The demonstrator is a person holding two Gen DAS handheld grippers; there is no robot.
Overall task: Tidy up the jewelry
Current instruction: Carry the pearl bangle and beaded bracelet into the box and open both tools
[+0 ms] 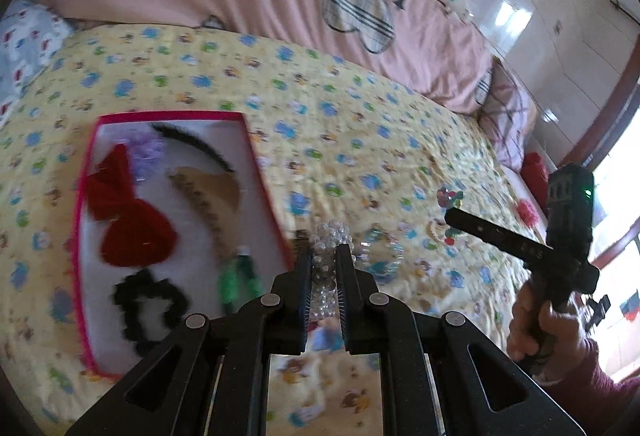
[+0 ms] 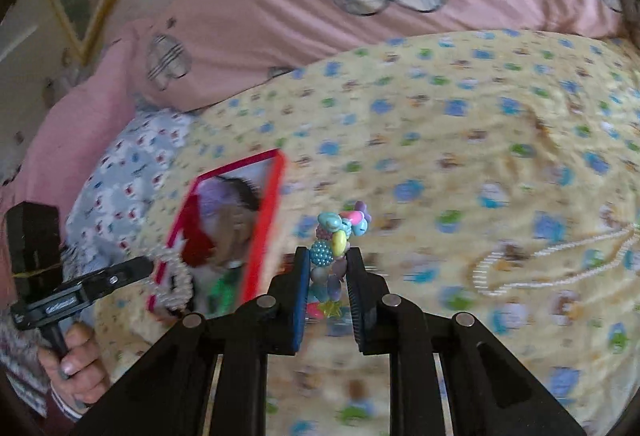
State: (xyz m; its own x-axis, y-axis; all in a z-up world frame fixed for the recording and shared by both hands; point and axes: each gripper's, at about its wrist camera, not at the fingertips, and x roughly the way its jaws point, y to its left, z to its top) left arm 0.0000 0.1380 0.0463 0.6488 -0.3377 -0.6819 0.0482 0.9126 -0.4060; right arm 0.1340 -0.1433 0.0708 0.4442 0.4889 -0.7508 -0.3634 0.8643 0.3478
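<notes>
Your left gripper (image 1: 325, 256) has its jaws clamped on the clear bead bracelet (image 1: 328, 260), bottom centre of the left view, just right of the red-rimmed box (image 1: 262, 172). Your right gripper (image 2: 329, 268) is clamped on the pastel bead bracelet (image 2: 340, 236), bottom centre of the right view, above the bed (image 2: 460, 156). Both look light, floppy stretch loops; the beads are hard and slick, so hold across the bead band, not one bead. Clear one: glassy and pearly rounds. Pastel one: blue, yellow, pink, purple shapes. A pearl necklace (image 2: 540, 268) lies loose at right.
</notes>
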